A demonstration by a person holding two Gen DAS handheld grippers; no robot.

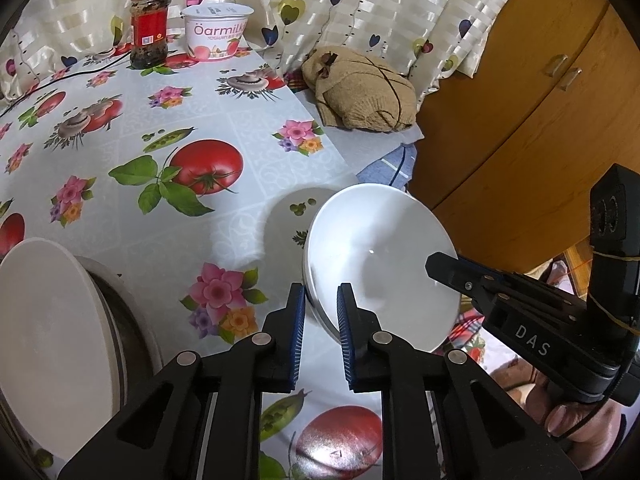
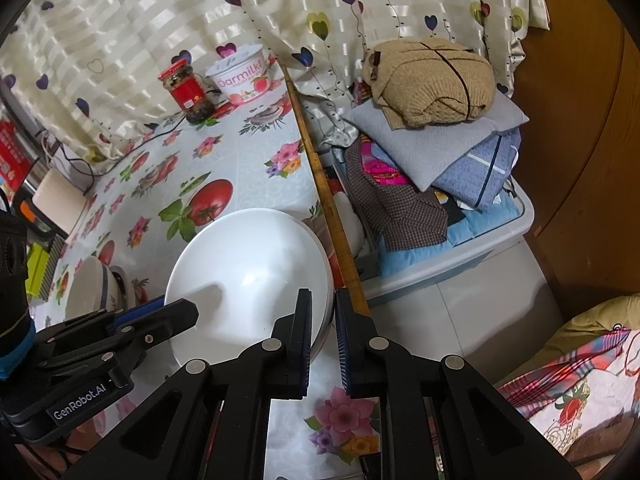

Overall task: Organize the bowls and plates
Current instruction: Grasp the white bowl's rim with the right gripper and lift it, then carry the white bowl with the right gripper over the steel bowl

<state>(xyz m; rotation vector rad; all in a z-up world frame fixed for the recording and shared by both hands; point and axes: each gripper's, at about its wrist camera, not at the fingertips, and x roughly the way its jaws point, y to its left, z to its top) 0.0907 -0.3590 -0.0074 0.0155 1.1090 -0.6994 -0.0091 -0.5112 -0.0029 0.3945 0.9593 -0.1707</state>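
- We see a red-lidded jar [image 1: 149, 28] standing just beside a yogurt tub [image 1: 217, 30] at the far end of the flowered tablecloth [image 1: 224, 128].
- Behind them hangs a heart-print curtain [image 1: 340, 4].
- Beside the table, a tan knitted bundle [image 2: 434, 80] tops folded fabrics [image 2: 460, 168].

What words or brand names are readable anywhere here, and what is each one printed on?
"Öarmilk" with "YOGURT" beneath: yogurt tub.
"DAS": right gripper body, seen from the left wrist.
"GenRobot.AI": left gripper body, seen from the right wrist.
Red jar label: too small to read.
Red sign at the left edge: blurred.
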